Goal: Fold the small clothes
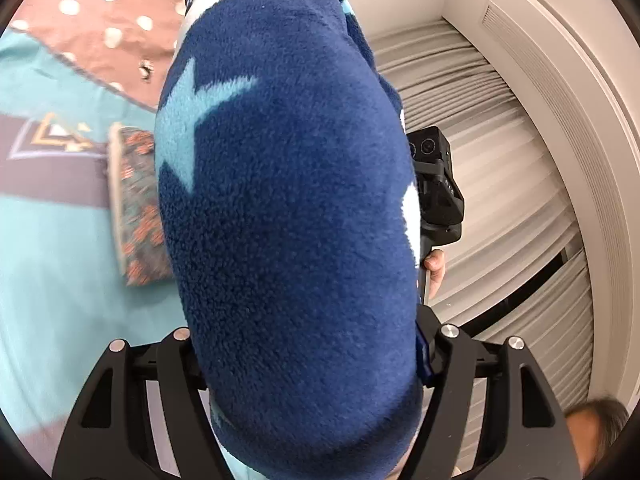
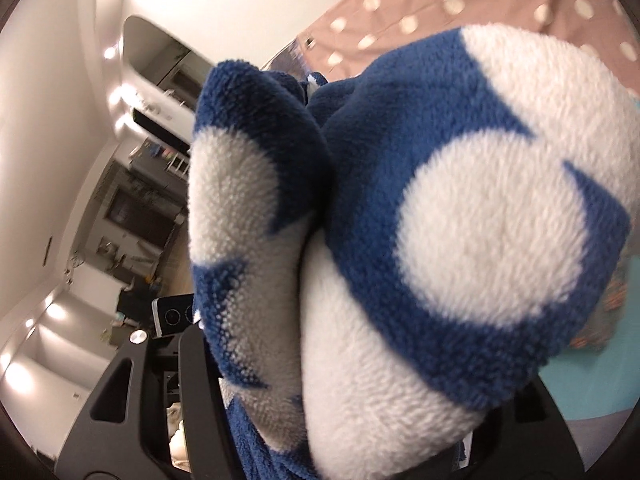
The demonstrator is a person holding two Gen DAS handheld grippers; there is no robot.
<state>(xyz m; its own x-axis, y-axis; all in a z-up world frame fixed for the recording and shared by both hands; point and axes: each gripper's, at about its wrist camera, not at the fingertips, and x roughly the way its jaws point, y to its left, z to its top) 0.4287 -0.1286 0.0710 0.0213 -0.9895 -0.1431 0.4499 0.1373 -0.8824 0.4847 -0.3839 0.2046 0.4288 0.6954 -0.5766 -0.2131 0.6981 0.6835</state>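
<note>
A navy fleece garment [image 1: 288,208] with light blue and white shapes hangs in front of the left wrist camera and covers the left gripper [image 1: 308,360], whose fingertips are hidden. The same fleece [image 2: 460,220], navy with large white patches, bunches over the right gripper [image 2: 340,380] and hides its fingers. Both grippers appear shut on the fleece and hold it up above the bed. The other gripper's body [image 1: 438,184] and a hand show behind the fleece in the left wrist view.
A teal bedspread [image 1: 52,248] lies below, with a folded floral-patterned cloth [image 1: 138,208] on it. A pink polka-dot fabric [image 1: 112,20] lies at the far end, also in the right wrist view [image 2: 460,4]. Grey pleated curtains [image 1: 500,184] and a white wall stand to the right.
</note>
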